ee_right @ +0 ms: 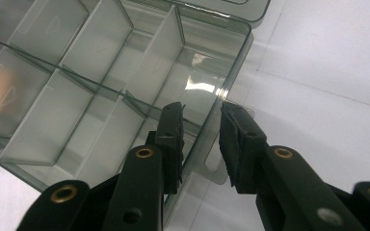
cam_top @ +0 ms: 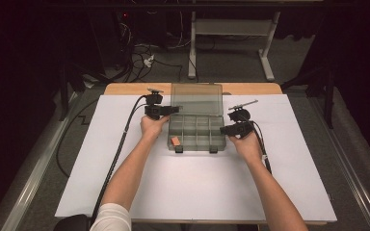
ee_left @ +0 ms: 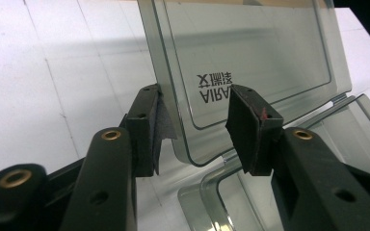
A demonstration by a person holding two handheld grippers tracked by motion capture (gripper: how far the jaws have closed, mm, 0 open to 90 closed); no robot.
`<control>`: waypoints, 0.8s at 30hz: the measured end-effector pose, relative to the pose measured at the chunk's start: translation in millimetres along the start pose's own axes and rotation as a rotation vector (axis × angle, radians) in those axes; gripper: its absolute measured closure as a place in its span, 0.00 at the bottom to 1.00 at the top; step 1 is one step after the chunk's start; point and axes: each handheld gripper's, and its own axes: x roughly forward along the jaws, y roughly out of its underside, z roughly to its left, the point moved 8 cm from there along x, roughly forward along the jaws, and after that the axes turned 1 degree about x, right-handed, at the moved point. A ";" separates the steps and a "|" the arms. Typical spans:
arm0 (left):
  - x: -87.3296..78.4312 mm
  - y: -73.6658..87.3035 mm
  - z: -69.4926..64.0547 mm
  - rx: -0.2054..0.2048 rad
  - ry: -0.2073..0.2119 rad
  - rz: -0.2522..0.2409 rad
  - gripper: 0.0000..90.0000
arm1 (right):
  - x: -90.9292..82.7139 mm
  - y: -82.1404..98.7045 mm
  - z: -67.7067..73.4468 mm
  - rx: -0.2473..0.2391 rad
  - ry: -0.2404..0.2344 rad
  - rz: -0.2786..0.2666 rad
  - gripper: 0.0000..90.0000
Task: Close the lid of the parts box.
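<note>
The left gripper (cam_top: 169, 110) and the right gripper (cam_top: 227, 130) are matte black, each with a thick black cable trailing back along the forearm. A small grey plate sits on top of each. In the gripper views the jaws are broad black arms with brass-coloured bushings and small bore holes, ending in flat dark pads whose edges look worn; one pad of the left gripper carries a small red mark. A white short sleeve (cam_top: 111, 217) covers the person's left upper arm; the forearms are bare.
</note>
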 end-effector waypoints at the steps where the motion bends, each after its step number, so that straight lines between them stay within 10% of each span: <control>1: -0.6 -0.3 -0.3 0.005 -0.001 -0.002 0.63 | -0.1 0.0 0.2 0.000 -0.001 0.000 0.78; 24: -14.0 -3.1 -10.1 0.135 -0.067 -0.008 0.66 | 0.0 -0.2 0.6 -0.006 0.004 0.003 0.79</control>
